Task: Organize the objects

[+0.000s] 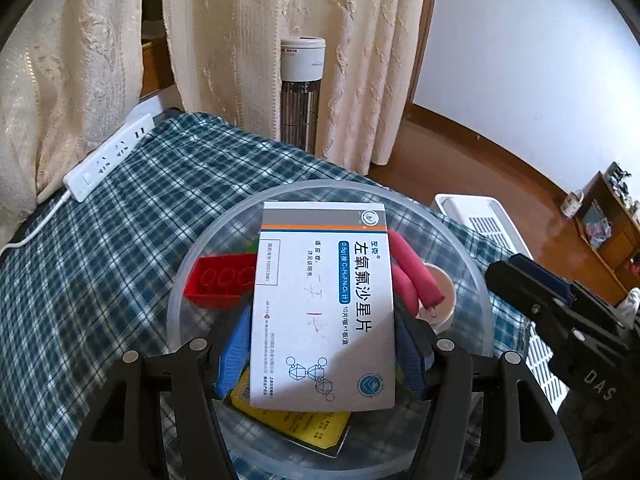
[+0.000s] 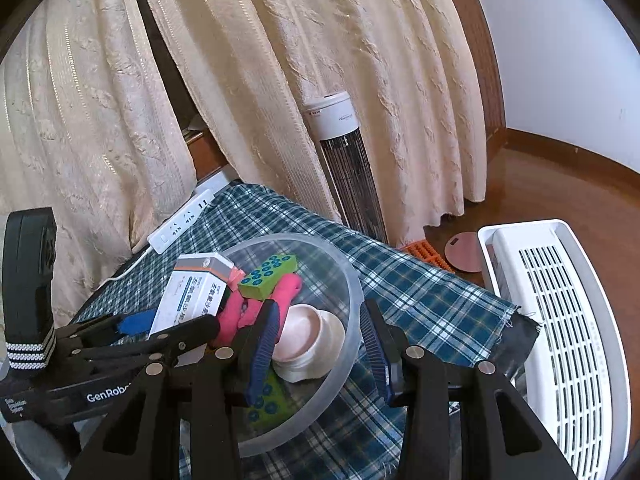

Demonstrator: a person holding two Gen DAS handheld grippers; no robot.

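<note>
The bench (image 1: 120, 260), draped in a blue plaid cloth, carries one collecting point: a clear plastic bowl (image 2: 354, 280) near its front edge. That suits a tidy-up in which loose items all go into a single container.

Next in size is the white medicine box (image 1: 324, 312), the thing now being handled. It hangs lengthwise over the middle of the bowl, above the other contents. The left gripper (image 1: 322, 360) has its blue fingers (image 1: 234, 356) clamped on the box's two long sides, near the end at 6 o'clock. Holding it by the narrow width probably keeps the box level and leaves its far end free to go down first.

The right gripper (image 2: 320, 320) sits at the bowl's 4 o'clock with its fingers loose and nothing pinched. One finger is inside the wall and one outside, so they straddle the rim. I judge this a steadying post, ready to stop the light bowl sliding on the cloth.

Smaller pieces already lie in the bowl:
- a red brick (image 1: 220, 280) at 9 o'clock;
- a pink roll (image 1: 412, 272) at 2 o'clock;
- a green brick (image 2: 268, 276) towards 12 o'clock;
- a white jar (image 1: 442, 300) at 3 o'clock;
- a yellow packet (image 1: 304, 424) at 6 o'clock, under the box.

The box looks about ready to be let go. With so much beneath it, it will likely rest tilted on the pile.
</note>
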